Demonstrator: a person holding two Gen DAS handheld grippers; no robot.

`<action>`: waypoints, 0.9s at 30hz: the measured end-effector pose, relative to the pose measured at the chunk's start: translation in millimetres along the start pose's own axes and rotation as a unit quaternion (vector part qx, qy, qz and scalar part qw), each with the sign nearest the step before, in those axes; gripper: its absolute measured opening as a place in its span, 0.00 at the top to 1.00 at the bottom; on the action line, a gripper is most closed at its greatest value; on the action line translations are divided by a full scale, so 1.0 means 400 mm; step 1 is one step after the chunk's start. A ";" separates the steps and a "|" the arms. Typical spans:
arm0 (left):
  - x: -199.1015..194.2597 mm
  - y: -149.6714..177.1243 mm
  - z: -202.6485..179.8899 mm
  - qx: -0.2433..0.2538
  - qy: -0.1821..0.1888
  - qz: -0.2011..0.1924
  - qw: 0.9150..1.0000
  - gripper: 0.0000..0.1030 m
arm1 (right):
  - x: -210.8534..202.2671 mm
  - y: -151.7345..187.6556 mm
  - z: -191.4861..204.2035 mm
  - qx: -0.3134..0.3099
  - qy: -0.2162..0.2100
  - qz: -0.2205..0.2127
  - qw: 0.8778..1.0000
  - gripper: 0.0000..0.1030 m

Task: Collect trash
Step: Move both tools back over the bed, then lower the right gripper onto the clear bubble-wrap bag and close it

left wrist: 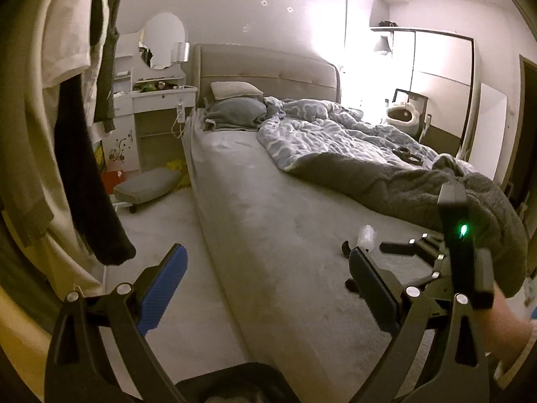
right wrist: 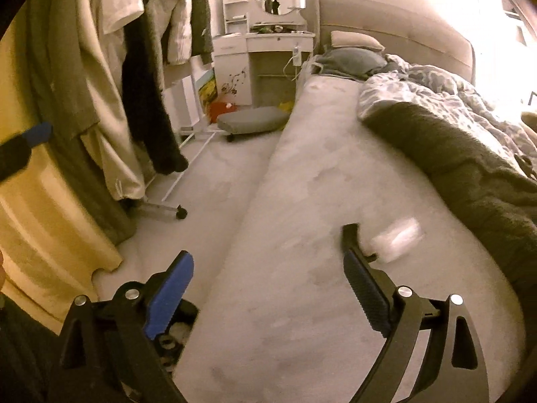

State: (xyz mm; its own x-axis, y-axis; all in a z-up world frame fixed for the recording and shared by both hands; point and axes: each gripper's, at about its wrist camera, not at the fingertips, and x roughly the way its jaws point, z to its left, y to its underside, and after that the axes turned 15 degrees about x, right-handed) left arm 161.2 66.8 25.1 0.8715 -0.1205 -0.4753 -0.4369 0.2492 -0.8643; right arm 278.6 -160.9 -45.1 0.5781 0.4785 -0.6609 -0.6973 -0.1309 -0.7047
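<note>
A small clear plastic wrapper [right wrist: 399, 235] lies on the grey sheet of the bed [right wrist: 302, 201], close to the dark blanket's edge; it is blurred. My right gripper [right wrist: 266, 245] is open and holds nothing, and its right fingertip [right wrist: 350, 235] is just left of the wrapper. In the left wrist view the same wrapper [left wrist: 367, 235] shows beyond my left gripper [left wrist: 265, 255], which is open and empty over the bed's near side. The right gripper's housing [left wrist: 461, 235], with a green light, hovers at the right above the sheet.
A dark grey blanket [right wrist: 470, 168] and a patterned duvet [left wrist: 335, 127] cover the bed's far half. Clothes hang on a wheeled rack [right wrist: 141, 100] at the left. On the floor are a grey cushion [right wrist: 251, 121] and a dark container [right wrist: 178, 329] with pale scraps.
</note>
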 end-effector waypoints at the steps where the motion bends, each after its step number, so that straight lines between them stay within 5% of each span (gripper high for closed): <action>1: 0.008 0.000 -0.007 0.003 -0.001 0.001 1.000 0.04 | -0.001 -0.005 -0.009 0.000 0.002 0.000 1.000 0.11; 16: 0.150 -0.004 -0.092 0.022 0.055 0.030 0.998 0.04 | -0.002 -0.078 -0.173 0.008 0.030 0.002 1.000 0.07; 23: 0.224 -0.022 -0.162 0.099 0.075 0.029 0.992 0.04 | 0.010 -0.103 -0.247 0.024 0.024 0.006 0.999 0.06; 27: 0.278 -0.016 -0.169 0.098 0.104 0.042 0.989 0.04 | 0.025 -0.108 -0.287 0.024 0.027 0.012 0.999 0.06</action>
State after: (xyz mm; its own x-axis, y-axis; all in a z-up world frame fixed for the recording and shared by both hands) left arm 245.7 -13.0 -33.4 0.7610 -0.2811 -0.5847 -0.4362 0.4454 -0.7819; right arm 363.2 -250.0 -50.8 0.5823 0.4288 -0.6907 -0.7299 -0.0984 -0.6765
